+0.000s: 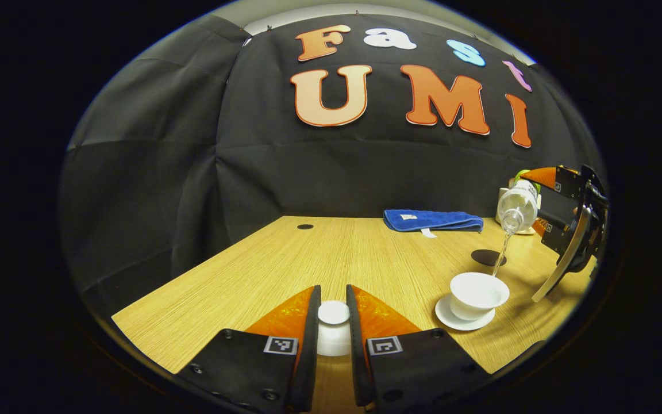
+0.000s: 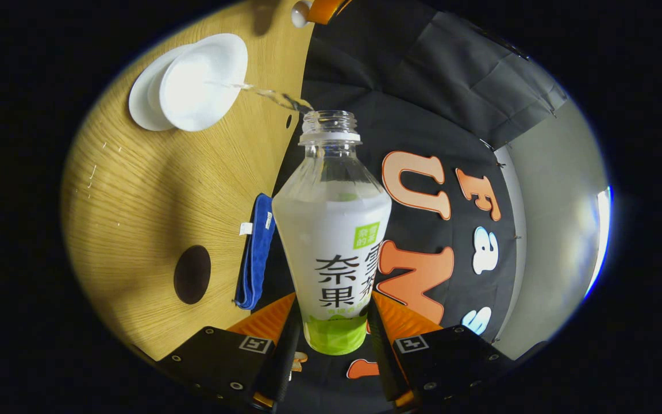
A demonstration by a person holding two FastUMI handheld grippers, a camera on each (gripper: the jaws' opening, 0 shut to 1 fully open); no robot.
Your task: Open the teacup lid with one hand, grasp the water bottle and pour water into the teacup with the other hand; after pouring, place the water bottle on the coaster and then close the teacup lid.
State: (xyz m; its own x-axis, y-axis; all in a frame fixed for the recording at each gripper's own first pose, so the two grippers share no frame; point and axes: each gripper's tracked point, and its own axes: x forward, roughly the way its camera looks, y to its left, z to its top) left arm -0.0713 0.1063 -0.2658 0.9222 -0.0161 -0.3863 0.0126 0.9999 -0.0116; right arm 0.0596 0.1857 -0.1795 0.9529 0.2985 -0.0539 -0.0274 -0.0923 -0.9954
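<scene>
Two tongs work at once: in the left gripper view the left tongs [image 1: 333,313] are clamped on the white teacup lid [image 1: 334,328] just above the worktop [image 1: 285,259], while far right the tilted water bottle [image 1: 518,207] streams into the open teacup [image 1: 478,294] on its saucer [image 1: 451,319], the dark coaster [image 1: 488,257] and blue towel [image 1: 431,220] lying behind. In the right gripper view the right tongs [image 2: 334,328] are clamped on the bottle's lower body, its open mouth toward the teacup.

I see large dark characters and a small green tag printed on the water bottle [image 2: 334,241]. Square coded markers [image 1: 280,345] sit on the left gripper [image 1: 331,313] and right gripper [image 2: 331,322].
</scene>
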